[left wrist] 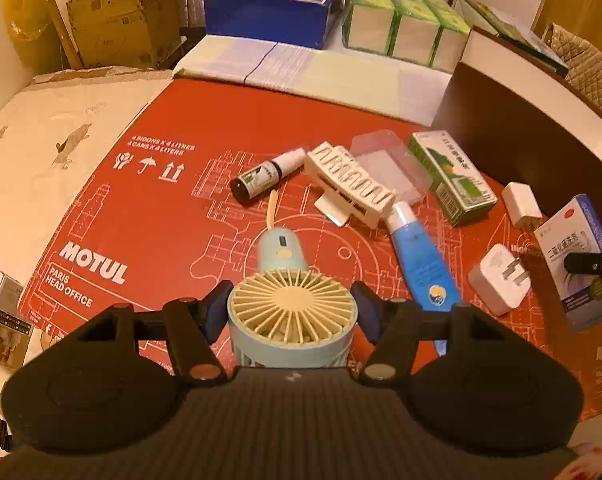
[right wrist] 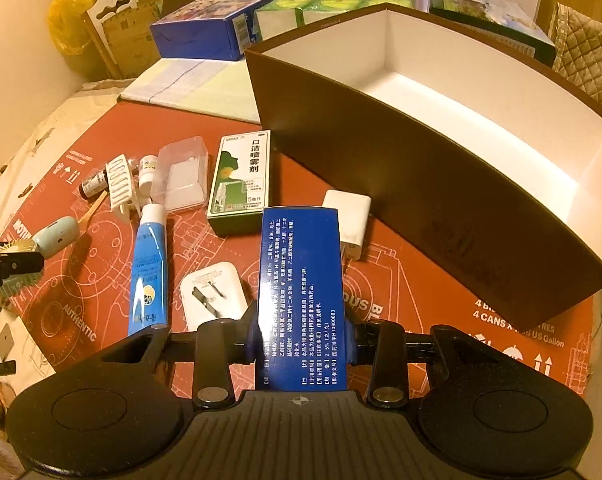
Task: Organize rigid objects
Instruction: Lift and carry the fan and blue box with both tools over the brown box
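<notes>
My left gripper (left wrist: 291, 312) is shut on the round head of a small blue hand fan (left wrist: 291, 308), whose handle points away over the red board. My right gripper (right wrist: 301, 340) is shut on a blue medicine box (right wrist: 299, 292) and holds it above the red board, left of the open brown box (right wrist: 421, 184) with a white inside. The fan (right wrist: 55, 236) and the left gripper show at the left edge of the right wrist view. The blue medicine box (left wrist: 581, 260) shows at the right edge of the left wrist view.
On the red Motul board (left wrist: 161, 220) lie a dark spray bottle (left wrist: 265, 178), a white ribbed clip (left wrist: 349, 184), a clear plastic case (left wrist: 389, 168), a green box (left wrist: 451, 176), a blue tube (left wrist: 421, 260) and two white chargers (left wrist: 501, 280). Cartons stand behind.
</notes>
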Demonstrator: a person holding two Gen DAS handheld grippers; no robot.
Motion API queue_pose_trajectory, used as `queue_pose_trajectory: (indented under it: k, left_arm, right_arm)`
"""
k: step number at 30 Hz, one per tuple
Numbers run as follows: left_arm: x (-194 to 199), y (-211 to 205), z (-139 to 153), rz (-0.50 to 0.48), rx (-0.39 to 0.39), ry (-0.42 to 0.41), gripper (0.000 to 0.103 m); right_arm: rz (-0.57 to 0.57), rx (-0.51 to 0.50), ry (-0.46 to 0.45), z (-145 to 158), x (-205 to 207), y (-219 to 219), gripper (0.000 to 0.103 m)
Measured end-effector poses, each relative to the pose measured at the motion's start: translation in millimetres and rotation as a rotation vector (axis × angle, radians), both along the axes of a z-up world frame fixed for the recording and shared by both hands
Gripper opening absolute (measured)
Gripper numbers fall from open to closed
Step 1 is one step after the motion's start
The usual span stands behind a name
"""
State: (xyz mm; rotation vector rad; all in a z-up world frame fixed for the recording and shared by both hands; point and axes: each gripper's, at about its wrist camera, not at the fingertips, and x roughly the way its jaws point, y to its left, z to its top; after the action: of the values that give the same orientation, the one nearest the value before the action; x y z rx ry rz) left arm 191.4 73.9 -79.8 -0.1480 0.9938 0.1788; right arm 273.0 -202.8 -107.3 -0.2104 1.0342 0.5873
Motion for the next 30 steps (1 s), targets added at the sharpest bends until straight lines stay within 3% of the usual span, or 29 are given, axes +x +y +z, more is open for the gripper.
queue_pose_trajectory:
  k: [30]
  left_arm:
    - [23.1,-32.0,55.4,-0.146,0.0,-0.131,0.059]
  right_arm:
    - [0.006,0.042,-0.068,36.3,1.9,-9.0,0.036]
